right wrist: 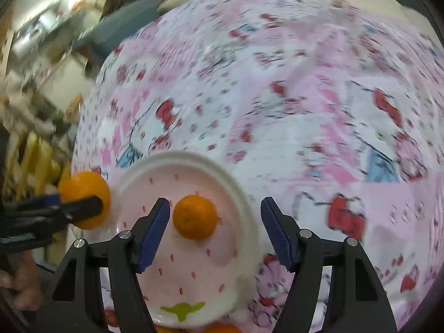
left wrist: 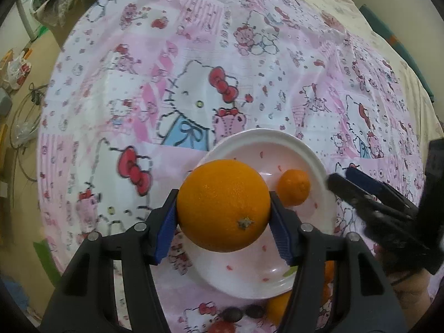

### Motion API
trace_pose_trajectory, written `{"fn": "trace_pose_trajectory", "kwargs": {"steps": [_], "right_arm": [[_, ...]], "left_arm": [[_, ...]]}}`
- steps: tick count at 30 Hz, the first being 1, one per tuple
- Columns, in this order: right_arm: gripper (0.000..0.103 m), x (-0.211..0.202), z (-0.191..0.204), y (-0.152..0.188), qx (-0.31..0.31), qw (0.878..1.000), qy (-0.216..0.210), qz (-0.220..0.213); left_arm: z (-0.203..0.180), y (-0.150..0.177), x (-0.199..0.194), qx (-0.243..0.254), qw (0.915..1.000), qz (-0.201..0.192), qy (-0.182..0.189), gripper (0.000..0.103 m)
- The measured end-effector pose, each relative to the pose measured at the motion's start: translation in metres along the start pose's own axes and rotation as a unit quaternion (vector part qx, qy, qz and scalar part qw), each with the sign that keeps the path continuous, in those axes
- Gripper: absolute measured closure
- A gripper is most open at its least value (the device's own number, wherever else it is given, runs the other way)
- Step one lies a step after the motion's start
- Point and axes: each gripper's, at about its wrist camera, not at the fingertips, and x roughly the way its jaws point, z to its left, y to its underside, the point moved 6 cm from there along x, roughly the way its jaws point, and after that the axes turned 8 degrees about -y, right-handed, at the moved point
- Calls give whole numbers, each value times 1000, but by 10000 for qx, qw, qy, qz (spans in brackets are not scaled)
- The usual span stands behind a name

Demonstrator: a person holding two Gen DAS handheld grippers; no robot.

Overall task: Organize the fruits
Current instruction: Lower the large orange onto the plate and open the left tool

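left gripper (left wrist: 223,208): closed on the large orange (left wrist: 223,204), blue pads pressing both sides, stem end facing the camera. Held above the near-left part of the plate.
right gripper (right wrist: 215,222): jaws apart, nothing held. The small orange sits ahead of the left pad, not touched. No earlier picture to compare.
plate (left wrist: 310,149): white rim, pale pink centre with small red marks and a green leaf shape at the near edge. Lies on the cloth.
small orange (right wrist: 195,217): lies on the plate, right of centre in the left wrist view, apart from the large orange.
cloth (left wrist: 166,55): pink-and-white cartoon cat print, covers the surface.
other fruit: near the plate's near edge, part of another orange fruit (left wrist: 277,306), two dark round fruits (left wrist: 244,313), something red; mostly hidden by the gripper.
right wrist view: blurred at the edges; the left gripper and large orange show at far left.
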Motion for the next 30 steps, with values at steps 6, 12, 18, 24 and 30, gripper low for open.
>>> {"fn": "trace_pose_trajectory", "kwargs": {"steps": [6,12,18,24,30], "right_arm": [[32,-26,-20,2,325,9993,96,-151],[32,-47,-28,4,326,9989,199,-283],[32,-57,-35,5,380,9984,226,-342],[32,-59,-36,5,359,9984,254,-358],[32,-59,-31,3,291,9986,251,-361]], "left_arm": [[-26,-4,14,173,9998,1,118,46],[-39,-5,34,267,9996,89,68,46],[-36,-7,49,279,9995,71,-146,46],[-34,-6,51,230,9996,82,-129,43],[-31,-6,51,136,9995,268,-78,35]]}}
